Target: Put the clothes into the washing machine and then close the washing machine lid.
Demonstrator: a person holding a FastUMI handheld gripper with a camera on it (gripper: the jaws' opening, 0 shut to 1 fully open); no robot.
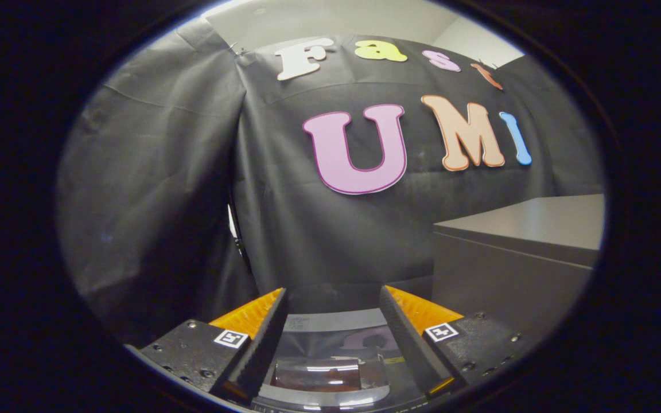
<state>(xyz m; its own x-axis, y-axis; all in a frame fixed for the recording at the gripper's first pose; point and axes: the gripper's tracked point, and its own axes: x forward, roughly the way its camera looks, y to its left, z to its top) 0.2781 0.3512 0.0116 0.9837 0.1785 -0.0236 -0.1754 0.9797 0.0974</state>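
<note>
We see our gripper with fingers spread apart, grasping nothing, hovering above the washing machine lid, whose glossy window lies between them; a grey cabinet stands beside the machine.

Claw fingers spread wide, nothing between; washing machine lid below them (glossy top), cabinet ahead to right, cloth wall behind everything.

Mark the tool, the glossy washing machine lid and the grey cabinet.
tool (333,298): gripper view, gap midway between fingertips, open.
glossy washing machine lid (330,350): gripper view, reflective top between fingers.
grey cabinet (502,281): gripper view, front face.
</note>
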